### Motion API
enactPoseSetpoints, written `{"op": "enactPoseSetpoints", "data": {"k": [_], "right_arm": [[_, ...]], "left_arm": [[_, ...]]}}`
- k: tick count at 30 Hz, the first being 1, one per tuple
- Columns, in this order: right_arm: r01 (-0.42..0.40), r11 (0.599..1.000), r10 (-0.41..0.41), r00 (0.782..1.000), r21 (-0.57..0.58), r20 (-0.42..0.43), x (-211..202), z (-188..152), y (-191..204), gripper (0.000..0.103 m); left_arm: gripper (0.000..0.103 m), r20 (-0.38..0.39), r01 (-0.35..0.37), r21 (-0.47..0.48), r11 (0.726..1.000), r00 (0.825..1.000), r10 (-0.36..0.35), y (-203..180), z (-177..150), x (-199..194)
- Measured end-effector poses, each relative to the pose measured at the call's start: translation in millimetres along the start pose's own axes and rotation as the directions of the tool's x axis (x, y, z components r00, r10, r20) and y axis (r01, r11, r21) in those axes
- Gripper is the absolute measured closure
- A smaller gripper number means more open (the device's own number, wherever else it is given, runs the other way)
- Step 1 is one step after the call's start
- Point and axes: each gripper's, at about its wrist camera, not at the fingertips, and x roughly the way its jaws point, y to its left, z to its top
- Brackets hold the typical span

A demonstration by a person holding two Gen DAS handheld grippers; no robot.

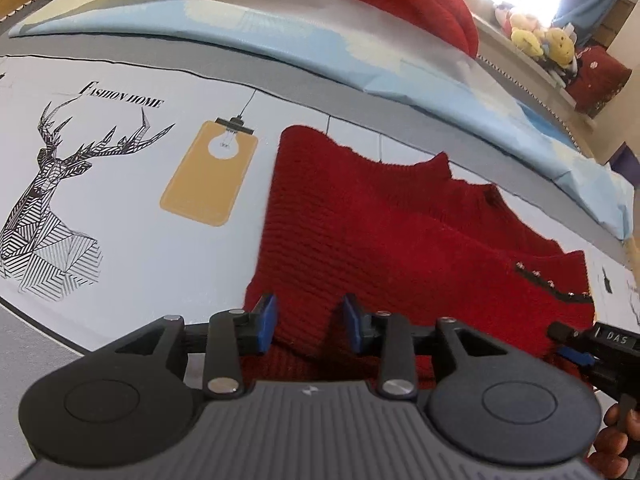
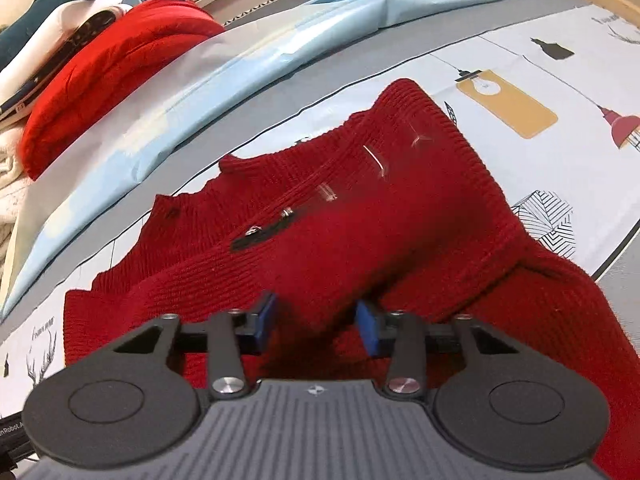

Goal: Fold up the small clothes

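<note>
A bed sheet (image 1: 132,216) printed with a deer and hanging lamps covered the bed, a pale blue pillow (image 1: 280,44) across the top of both views. The red knit sweater (image 1: 400,232) lay centre-right in the left view, partly folded. The left tongs (image 1: 310,322) pinched its near edge between their blue pads. The right tongs (image 2: 316,320) had knit bunched between them, though whether the pads pressed it could not be told. A shallow bite could probably slip, dropping the fold askew. The sweater's near hem was hidden under both tongs; motion blurred its buttons (image 2: 332,192).
</note>
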Motion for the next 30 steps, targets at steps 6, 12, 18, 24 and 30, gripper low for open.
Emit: {"op": "enactPoseSetpoints", "data": {"k": [6, 12, 18, 24, 30], "right_arm": [[-0.098, 0.995, 0.1, 0.991, -0.026, 0.094, -14.6, 9.5, 0.9, 0.091], [-0.216, 0.969, 0.243, 0.914, -0.117, 0.324, -54.1, 14.8, 7.9, 0.091], [0.027, 0.988, -0.029, 1.0, 0.152, 0.011, 2.2, 17.1, -39.4, 0.084], [0.039, 0.989, -0.059, 0.989, 0.143, 0.137, -18.1, 27.4, -36.9, 0.084], [-0.027, 0.992, 0.001, 0.98, 0.126, 0.199, -28.7, 31.9, -36.8, 0.077]], "left_arm": [[0.064, 0.038, 0.04, -0.008, 0.999, 0.999, -0.039, -4.8, 2.4, -5.2], [0.064, 0.057, 0.062, -0.013, 0.998, 0.996, -0.061, -6.7, 4.9, -7.1], [0.063, -0.001, -0.02, 0.046, 0.999, 1.0, 0.02, -10.7, -1.4, 6.9], [0.063, 0.053, 0.011, 0.047, 0.999, 0.998, -0.014, -11.9, 1.1, -1.7], [0.06, -0.012, -0.082, 0.077, 0.994, 0.996, 0.083, -10.0, -4.4, 14.5]]}}
